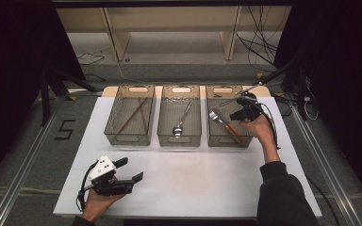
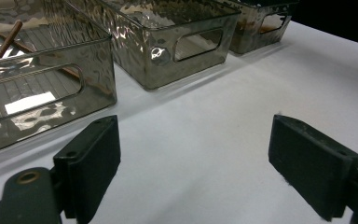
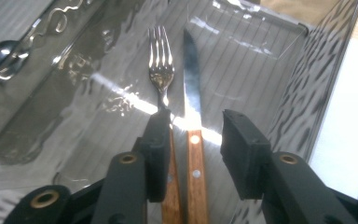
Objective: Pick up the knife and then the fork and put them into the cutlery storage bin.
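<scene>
Fork (image 3: 161,70) and knife (image 3: 192,84) lie side by side on the floor of the right bin (image 1: 215,134), wooden handles toward the person, tines and blade tip away. In the high view their long axes run diagonally, from the near right of the bin up to the far left. In the right gripper view they are parallel and just beside each other; contact between them cannot be judged.

Right hand-held gripper (image 3: 200,151) is lowered into that bin over the handles. Jaws are partly open. The knife handle lies in the gap between them; the fork handle passes under or against the left jaw in that view. Whether either jaw touches the cutlery cannot be told. Nothing is gripped.

Middle bin (image 1: 164,132): one spoon (image 1: 181,123), bowl toward the person, handle pointing away and slightly right.

Left bin (image 1: 111,131): chopsticks (image 1: 134,115), brown, crossed, lying lengthwise.

All three bins stand in a row at the far side of the white table (image 1: 193,179), just beside one another.

Left hand-held gripper (image 1: 133,170) is held low over the near left of the table, well apart from the bins. Jaws are wide open, empty, with bare table between them.
</scene>
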### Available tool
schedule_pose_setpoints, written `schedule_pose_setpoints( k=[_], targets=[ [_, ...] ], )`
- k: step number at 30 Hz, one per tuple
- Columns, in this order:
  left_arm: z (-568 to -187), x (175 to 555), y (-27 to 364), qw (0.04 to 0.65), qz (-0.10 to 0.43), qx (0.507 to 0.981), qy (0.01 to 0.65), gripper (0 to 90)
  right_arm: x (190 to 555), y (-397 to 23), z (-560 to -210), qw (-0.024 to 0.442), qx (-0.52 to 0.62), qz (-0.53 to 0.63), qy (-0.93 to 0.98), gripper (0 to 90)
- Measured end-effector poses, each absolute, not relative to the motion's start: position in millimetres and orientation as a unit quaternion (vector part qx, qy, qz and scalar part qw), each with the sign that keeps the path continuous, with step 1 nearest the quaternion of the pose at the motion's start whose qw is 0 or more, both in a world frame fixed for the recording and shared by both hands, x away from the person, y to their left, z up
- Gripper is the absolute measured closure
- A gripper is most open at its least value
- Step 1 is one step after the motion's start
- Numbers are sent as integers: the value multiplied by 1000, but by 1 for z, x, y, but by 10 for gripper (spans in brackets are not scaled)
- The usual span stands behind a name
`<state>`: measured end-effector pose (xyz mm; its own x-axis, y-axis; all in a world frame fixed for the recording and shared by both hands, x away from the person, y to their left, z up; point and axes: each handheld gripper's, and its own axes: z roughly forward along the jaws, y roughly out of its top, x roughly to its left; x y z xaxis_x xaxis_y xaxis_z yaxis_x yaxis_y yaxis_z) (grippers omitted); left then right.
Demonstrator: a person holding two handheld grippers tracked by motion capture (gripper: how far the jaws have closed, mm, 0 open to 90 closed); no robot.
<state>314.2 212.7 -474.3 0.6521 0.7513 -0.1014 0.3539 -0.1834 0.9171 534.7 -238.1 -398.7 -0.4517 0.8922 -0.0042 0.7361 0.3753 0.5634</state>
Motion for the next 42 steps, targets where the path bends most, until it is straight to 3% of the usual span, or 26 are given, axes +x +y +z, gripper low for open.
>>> schedule_pose_setpoints(
  k=[20, 42],
  targets=[
    [-474, 314, 212, 522, 190, 745, 371, 165, 501, -234, -376, 153, 471, 326, 805, 404],
    [-474, 314, 212, 522, 188, 745, 371, 165, 449, -210, -375, 152, 412, 406, 801, 339]
  ],
)
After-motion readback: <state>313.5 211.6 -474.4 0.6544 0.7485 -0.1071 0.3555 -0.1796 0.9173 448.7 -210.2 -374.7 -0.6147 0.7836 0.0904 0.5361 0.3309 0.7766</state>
